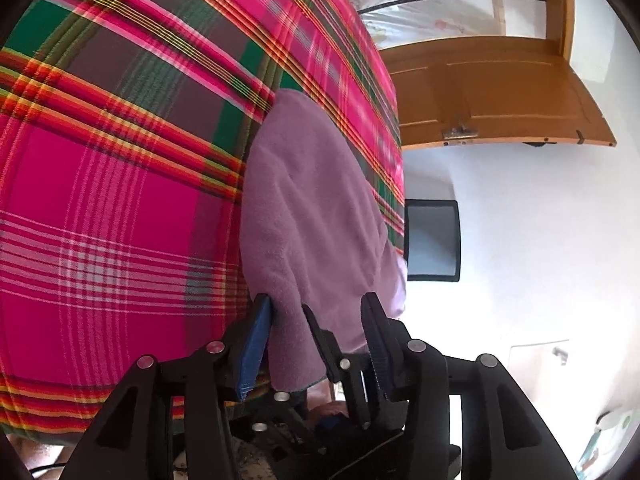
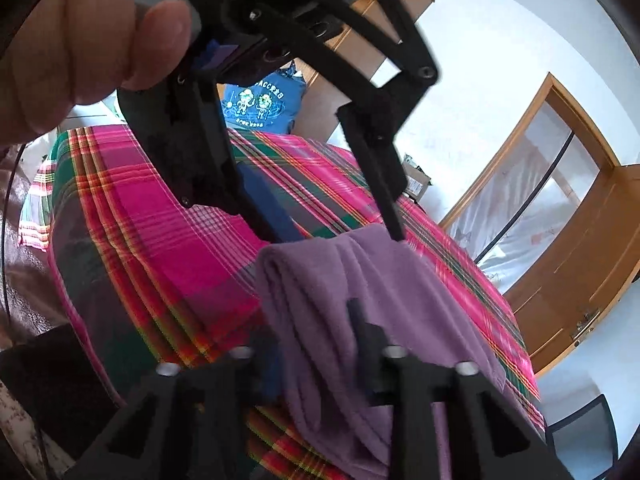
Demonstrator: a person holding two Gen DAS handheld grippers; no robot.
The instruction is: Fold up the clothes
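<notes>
1. A lilac fleece cloth (image 1: 312, 216) lies folded into a long, narrow bundle on a surface covered with a pink, green and red plaid sheet (image 1: 120, 200) — soft ridges run along its length, and one rounded folded end faces away in the right wrist view.
2. The left hand-held gripper (image 1: 316, 320) stands with its jaws apart, the near end of the cloth draped between its blue-padded fingers (image 1: 256, 344); the pads do not visibly press it.
3. The right hand-held gripper (image 2: 316, 344) sits at the opposite end of the bundle, its jaws narrowed onto a gathered fold of the cloth (image 2: 340, 300) — gripping it.
4. In the right wrist view, the left hand-held gripper (image 2: 344, 236) reaches down to the far folded end, a person's hand (image 2: 80, 40) on its handle.
5. A wooden door (image 1: 500, 92) and white wall stand beyond the sheet.
</notes>
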